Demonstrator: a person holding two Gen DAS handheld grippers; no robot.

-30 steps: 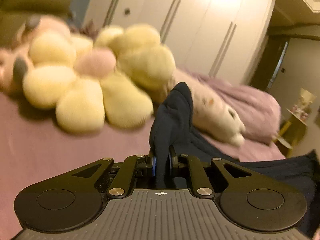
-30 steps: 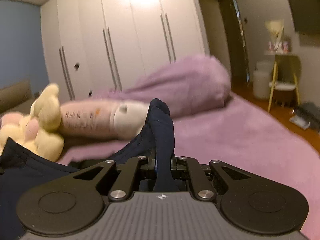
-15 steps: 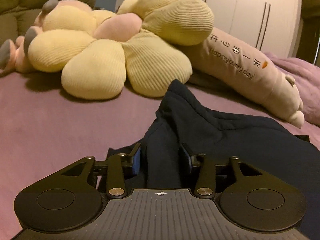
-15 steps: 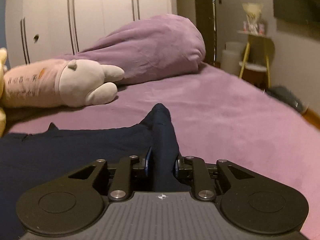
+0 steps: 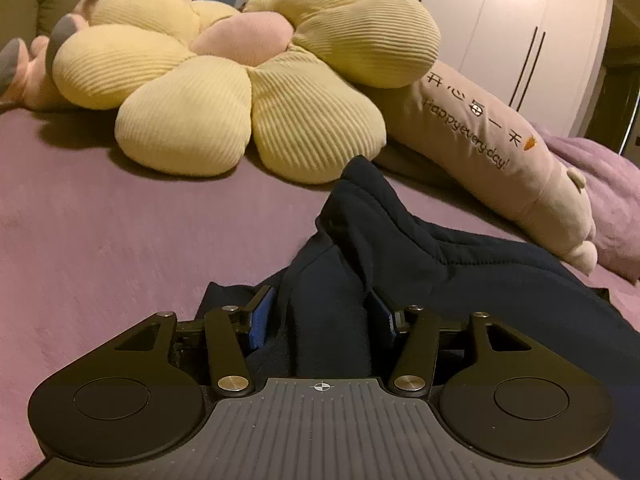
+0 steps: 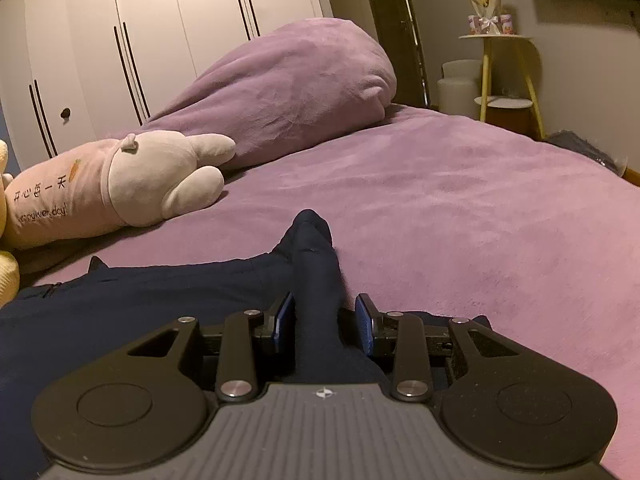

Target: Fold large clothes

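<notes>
A dark navy garment (image 5: 460, 276) lies spread on the purple bed (image 5: 100, 232). One bunched corner of it stands up between the blue pads of my left gripper (image 5: 326, 316), whose jaws are open wide. The garment also shows in the right wrist view (image 6: 152, 292), stretched flat to the left. Another bunched corner stands between the pads of my right gripper (image 6: 324, 320), which is open with gaps on both sides of the cloth. Both grippers sit low at the bed surface.
A yellow flower cushion (image 5: 248, 80) and a long pink plush pillow (image 5: 492, 160) lie just beyond the garment. The plush (image 6: 120, 184) and a heaped purple blanket (image 6: 288, 80) show on the right view. White wardrobes (image 6: 160, 32) stand behind, and a yellow side table (image 6: 504, 76) stands off the bed's right edge.
Both grippers came down to the bed with the garment corners, laid the cloth flat, and opened their jaws; a second ago both were shut on the raised cloth.
</notes>
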